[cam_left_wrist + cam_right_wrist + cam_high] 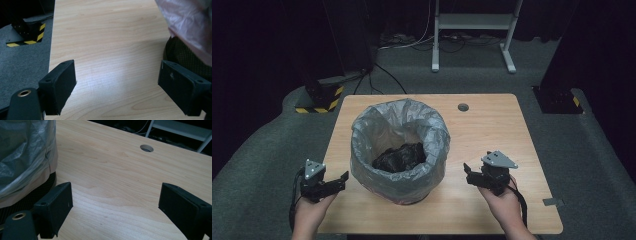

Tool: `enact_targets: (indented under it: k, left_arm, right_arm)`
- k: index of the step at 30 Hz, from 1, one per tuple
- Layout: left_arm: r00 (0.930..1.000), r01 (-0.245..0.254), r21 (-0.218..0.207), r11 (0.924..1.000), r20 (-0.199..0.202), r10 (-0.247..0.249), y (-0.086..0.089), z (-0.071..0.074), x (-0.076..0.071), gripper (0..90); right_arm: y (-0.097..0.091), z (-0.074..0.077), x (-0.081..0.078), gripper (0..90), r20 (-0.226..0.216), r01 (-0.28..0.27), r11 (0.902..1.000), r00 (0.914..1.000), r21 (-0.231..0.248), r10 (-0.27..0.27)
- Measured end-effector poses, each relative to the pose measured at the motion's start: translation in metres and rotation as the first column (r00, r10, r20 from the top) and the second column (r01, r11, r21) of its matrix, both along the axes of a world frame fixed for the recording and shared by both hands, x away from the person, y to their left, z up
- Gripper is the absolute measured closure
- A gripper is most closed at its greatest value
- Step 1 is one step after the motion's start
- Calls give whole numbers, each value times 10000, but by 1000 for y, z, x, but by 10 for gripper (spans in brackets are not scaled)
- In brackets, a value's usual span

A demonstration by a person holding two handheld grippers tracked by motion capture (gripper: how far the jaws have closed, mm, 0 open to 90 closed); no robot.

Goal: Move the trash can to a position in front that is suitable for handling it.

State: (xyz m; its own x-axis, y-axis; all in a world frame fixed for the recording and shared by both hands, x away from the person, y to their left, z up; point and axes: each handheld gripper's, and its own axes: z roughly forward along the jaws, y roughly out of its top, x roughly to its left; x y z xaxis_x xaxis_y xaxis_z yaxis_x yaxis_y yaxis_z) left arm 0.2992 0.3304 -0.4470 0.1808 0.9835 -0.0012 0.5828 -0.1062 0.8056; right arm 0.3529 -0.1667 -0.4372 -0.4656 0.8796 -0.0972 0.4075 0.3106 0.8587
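Left gripper (343,177) and right gripper (468,172) both held low over the table (492,130), jaws wide apart, gripping nothing, angled inward at the bin (399,150) standing between them. No readable labels.

No readable text (anywhere)

Black two-jaw left tool (343,177), right tool (468,172); grey three-cornered top plates; trailing black cables.
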Motion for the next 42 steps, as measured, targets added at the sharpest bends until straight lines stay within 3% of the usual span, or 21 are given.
enact_targets:
  k: [13,19,24,30,32,42]
  left_arm:
    - [9970,305,-393,9988,716,-276,1,27,6,148]
    - [9939,449,-302,9985,1020,-416,-2,44,17,148]
    - [9900,699,-233,9973,1247,-665,-15,54,26,149]
    - [9851,846,-197,9962,1516,-807,-29,53,31,149]
    - [9841,812,-362,9960,1611,-744,-31,52,30,149]
    - [9829,1176,-204,9929,1451,-1134,-43,45,32,150]
  right_arm:
    - [15,10,10,117,28,-211,9994,9998,291,210]
    - [28,18,14,118,154,-364,9987,9992,349,359]
    - [35,26,18,118,269,-321,9985,9992,454,309]
    - [38,27,20,120,399,-187,9980,9991,598,164]
    - [38,25,20,120,340,-90,9981,9994,606,69]
    - [48,21,18,120,372,-314,9966,9989,761,286]
